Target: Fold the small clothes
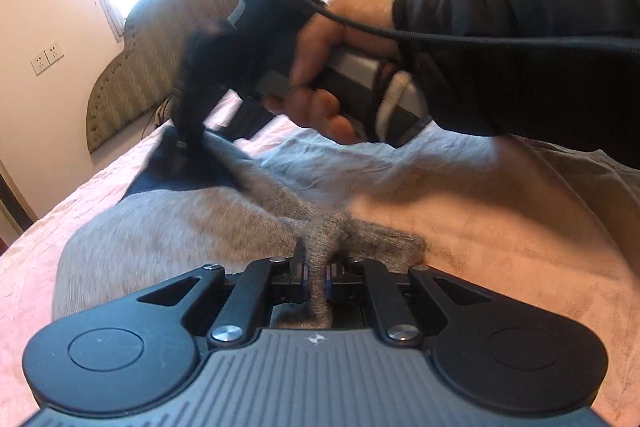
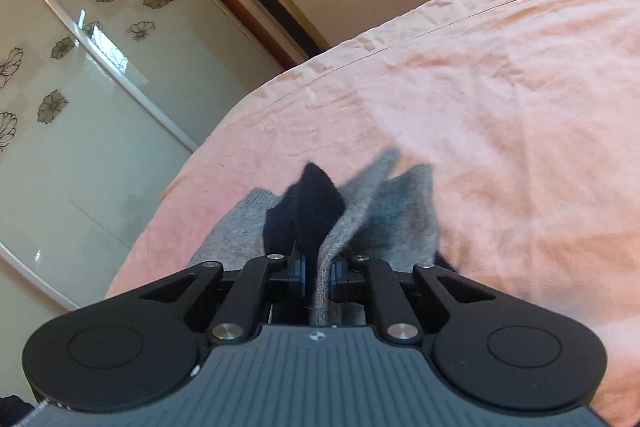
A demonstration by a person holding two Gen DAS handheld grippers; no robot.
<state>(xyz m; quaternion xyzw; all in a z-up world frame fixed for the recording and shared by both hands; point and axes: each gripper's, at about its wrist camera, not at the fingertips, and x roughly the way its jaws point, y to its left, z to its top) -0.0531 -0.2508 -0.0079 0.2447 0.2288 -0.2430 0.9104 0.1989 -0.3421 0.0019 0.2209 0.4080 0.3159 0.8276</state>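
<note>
A: While both grippers are working over the pink-sheeted bed (image 2: 500, 99), what is the left gripper (image 1: 316, 273) doing?

B: Its jaws are pinching shut on a bunched ridge of the grey knitted garment (image 1: 192, 223), which is lying spread on the bed just ahead of it. The knit is running back between the pads into the gripper body.

A: And the right gripper (image 2: 319, 273)?

B: Its jaws are clamping an edge of the same grey knit (image 2: 352, 211); a dark navy part of the garment (image 2: 304, 203) is standing up just past the fingers. In the left wrist view, the right gripper (image 1: 182, 149) is pressing its tips down at the far end of the garment, where the navy patch (image 1: 176, 179) is showing.

A: Who is holding it?

B: A hand (image 1: 332, 67) in a black sleeve (image 1: 520, 39) is gripping the handle, with a black cable (image 1: 480, 37) trailing across the wrist.

A: Surroundings?

B: An olive padded headboard (image 1: 132, 79) is standing behind the bed; a frosted flower-patterned sliding door (image 2: 80, 87) is showing in the right wrist view.
</note>
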